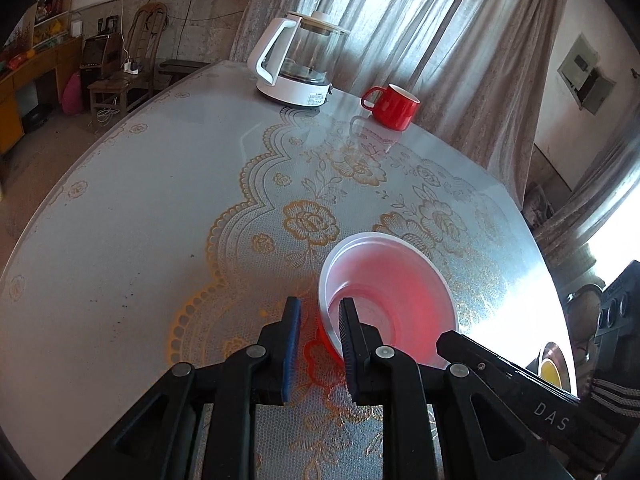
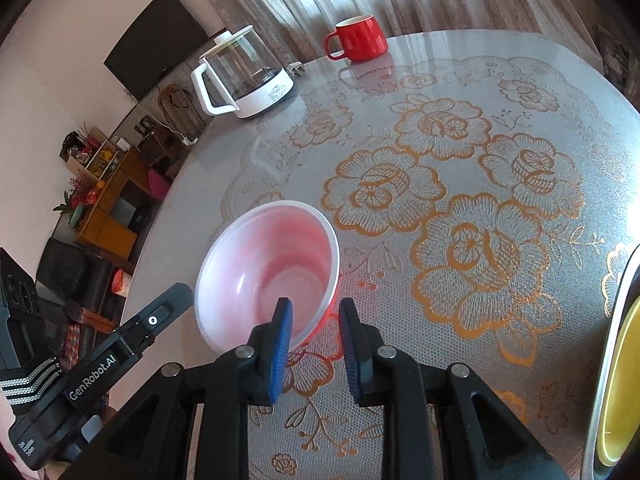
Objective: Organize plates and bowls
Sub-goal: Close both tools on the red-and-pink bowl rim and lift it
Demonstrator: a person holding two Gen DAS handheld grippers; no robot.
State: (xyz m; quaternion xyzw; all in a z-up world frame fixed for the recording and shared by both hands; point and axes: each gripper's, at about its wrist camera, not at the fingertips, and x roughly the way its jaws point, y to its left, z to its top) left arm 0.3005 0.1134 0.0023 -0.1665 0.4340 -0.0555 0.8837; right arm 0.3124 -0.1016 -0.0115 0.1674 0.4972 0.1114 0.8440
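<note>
A bowl, red outside and pinkish-white inside (image 1: 384,292) (image 2: 272,264), hangs tilted just over the lace-patterned table (image 1: 140,208). My left gripper (image 1: 320,305) is shut on its near-left rim, one pad outside the wall and the other inside the bowl. My right gripper (image 2: 314,306) is shut on the opposite rim, left pad inside and right pad outside. Each gripper's black body shows at the edge of the other's view. A yellow dish with a metal rim (image 2: 614,380) (image 1: 554,364) sits at the table's right edge.
A white-and-glass kettle (image 1: 296,60) (image 2: 244,76) and a red mug (image 1: 394,106) (image 2: 358,38) stand at the far side of the table by the curtains. The floor, a chair and cabinets lie beyond the table's left edge.
</note>
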